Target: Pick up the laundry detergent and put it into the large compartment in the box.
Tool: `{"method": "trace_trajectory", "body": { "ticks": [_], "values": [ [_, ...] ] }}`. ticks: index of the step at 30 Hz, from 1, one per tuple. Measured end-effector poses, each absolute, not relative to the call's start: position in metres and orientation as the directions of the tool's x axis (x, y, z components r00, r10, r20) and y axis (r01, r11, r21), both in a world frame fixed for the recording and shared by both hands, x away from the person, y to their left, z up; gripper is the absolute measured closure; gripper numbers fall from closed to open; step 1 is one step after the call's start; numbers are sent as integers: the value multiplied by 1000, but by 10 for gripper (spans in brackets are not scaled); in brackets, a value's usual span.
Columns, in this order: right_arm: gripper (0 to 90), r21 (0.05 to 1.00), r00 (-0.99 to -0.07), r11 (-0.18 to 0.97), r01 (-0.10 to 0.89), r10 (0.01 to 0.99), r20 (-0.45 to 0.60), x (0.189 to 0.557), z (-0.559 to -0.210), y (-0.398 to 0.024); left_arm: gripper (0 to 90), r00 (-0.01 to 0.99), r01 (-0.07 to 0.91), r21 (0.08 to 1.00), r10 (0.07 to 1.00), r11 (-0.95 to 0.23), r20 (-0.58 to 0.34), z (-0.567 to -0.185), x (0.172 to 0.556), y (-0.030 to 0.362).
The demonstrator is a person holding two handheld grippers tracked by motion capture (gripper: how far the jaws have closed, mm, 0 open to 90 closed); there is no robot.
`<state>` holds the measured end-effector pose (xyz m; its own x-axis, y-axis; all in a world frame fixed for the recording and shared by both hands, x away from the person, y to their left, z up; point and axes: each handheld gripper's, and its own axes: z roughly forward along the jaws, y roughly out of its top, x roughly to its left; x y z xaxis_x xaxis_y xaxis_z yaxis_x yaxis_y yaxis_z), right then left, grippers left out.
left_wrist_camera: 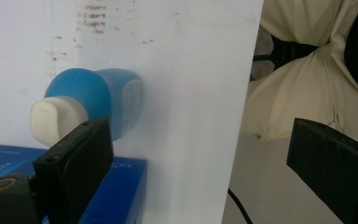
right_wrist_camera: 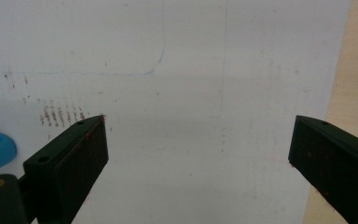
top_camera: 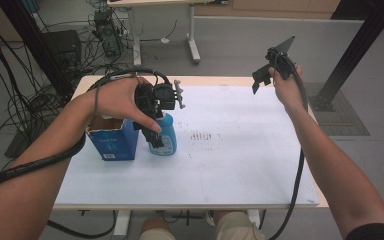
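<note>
Grey floor and tangled black cables lie behind a bench (top_camera: 240,175) with a white top that has some small brown marks (top_camera: 202,135) near the middle. 2 bare arms reach in from the near side. On the left part of the bench stands a blue box (top_camera: 113,141), open at the top. Just beside it, on its right, stands a blue bottle (top_camera: 164,136) with a white cap (left_wrist_camera: 56,120); I cannot tell if they touch. The left hand-held gripper (top_camera: 152,132) hangs over the bottle with its jaws spread wide, gripping nothing; in the left gripper view one jaw sits in front of the cap. The right hand-held gripper (top_camera: 258,82) is up in the air over the far right edge of the bench, well apart from the bottle. Its jaws are spread wide too, with nothing between them.
</note>
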<state>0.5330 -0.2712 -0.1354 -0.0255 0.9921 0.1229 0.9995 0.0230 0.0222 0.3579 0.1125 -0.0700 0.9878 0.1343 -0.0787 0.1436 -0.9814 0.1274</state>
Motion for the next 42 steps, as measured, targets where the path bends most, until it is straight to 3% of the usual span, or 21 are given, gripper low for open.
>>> {"method": "trace_trajectory", "body": {
  "ticks": [42],
  "values": [
    [45, 27, -23, 20, 999, 992, 122, 527, -131, -275, 72, 988, 153, 130, 152, -980, -20, -60, 368, 113]
  ]
}}
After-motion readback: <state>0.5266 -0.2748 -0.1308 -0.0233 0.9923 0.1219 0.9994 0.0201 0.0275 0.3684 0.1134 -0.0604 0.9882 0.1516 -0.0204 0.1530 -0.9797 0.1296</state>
